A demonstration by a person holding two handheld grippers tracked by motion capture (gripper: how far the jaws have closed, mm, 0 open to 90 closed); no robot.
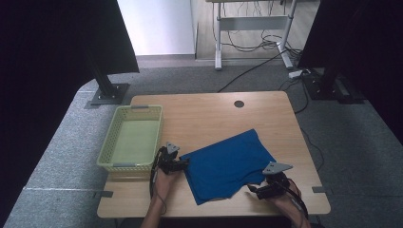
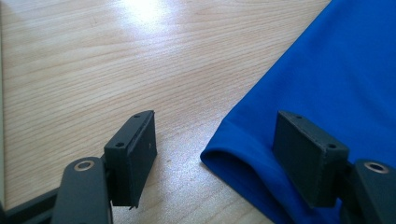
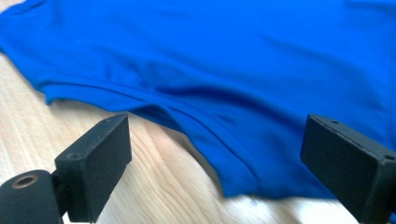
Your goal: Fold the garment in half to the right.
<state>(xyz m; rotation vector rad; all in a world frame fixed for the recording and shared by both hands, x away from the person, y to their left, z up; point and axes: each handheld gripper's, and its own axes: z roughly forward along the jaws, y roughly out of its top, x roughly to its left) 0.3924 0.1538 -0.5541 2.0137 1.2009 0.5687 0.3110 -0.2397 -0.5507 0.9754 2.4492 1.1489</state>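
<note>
Presently the blue cloth [image 1: 227, 164] lies spread flat on the near right part of the wooden table [image 1: 209, 114], one corner pointing toward the far right edge and its near hem running close to the table's front edge. I see my left gripper [image 1: 184, 164] at the cloth's left corner; in the left gripper view its jaws stand apart, one over bare wood and the other over the fabric, with the rounded folded corner [image 2: 219, 156] between them, unpinched. My right gripper [image 1: 253, 188] sits at the cloth's near right edge; in the right gripper view its jaws are spread wide, and the hem [image 3: 205, 135] of the cloth lies between and just ahead of them, with nothing clamped. That view is slightly blurred. Beyond the cloth, a pale green basket [image 1: 108, 142] stands at the table's left edge, well apart from the fabric, just beside my left hand. A dark round hole [image 1: 239, 104] marks the table's far side.
</note>
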